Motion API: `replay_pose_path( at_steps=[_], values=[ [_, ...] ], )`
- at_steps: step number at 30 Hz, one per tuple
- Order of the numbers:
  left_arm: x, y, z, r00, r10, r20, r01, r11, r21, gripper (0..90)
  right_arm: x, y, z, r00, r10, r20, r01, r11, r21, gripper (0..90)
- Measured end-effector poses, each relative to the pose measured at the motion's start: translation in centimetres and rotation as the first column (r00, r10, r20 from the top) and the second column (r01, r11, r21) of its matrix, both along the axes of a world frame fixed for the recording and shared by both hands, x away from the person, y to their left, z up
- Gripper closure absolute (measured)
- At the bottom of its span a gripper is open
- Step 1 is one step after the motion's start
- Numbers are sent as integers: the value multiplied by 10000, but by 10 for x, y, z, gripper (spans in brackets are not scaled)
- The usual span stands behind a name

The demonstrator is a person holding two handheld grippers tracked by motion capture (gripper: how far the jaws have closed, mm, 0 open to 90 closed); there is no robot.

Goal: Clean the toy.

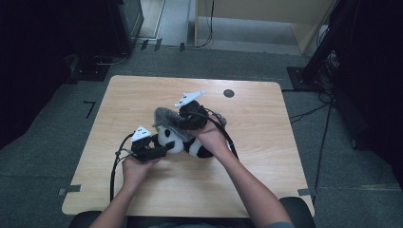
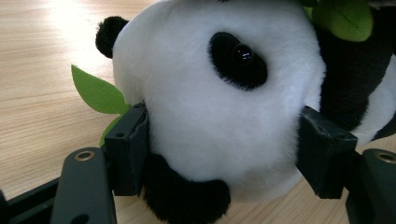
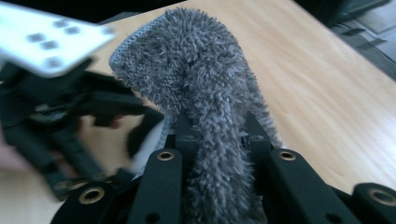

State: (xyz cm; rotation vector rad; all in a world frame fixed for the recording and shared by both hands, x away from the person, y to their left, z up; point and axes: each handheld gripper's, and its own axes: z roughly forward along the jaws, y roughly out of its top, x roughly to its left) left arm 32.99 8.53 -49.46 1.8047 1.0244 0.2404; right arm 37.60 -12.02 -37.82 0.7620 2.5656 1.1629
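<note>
Panda first: the black-and-white plush panda (image 1: 183,141) lies on its side on your pale wooden table (image 1: 266,123), near the middle, with a green felt leaf (image 2: 95,92) poking out beside its head. Your left gripper (image 1: 156,142) has its two black jaws set on either side of the panda's white head; the pads touch the fur on both flanks, though I cannot tell how firmly they press. Your right gripper (image 1: 177,123) is clamped tight on a shaggy grey knitted cloth (image 3: 205,102), the fabric pinched between the jaws and standing up above them. In the high view that cloth hangs just over the panda's body, above your left gripper. Your two hands sit close together, the right one just behind the toy.
</note>
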Motion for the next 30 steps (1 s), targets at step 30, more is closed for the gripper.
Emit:
replay_pose_path(
  at_steps=[30],
  values=[
    [-1, -1, 0, 9999, 51, 89, -52, 9999, 138, 346, 43, -6, -26, 9914, -615, -1153, 609, 9981, -84, 758]
  ],
)
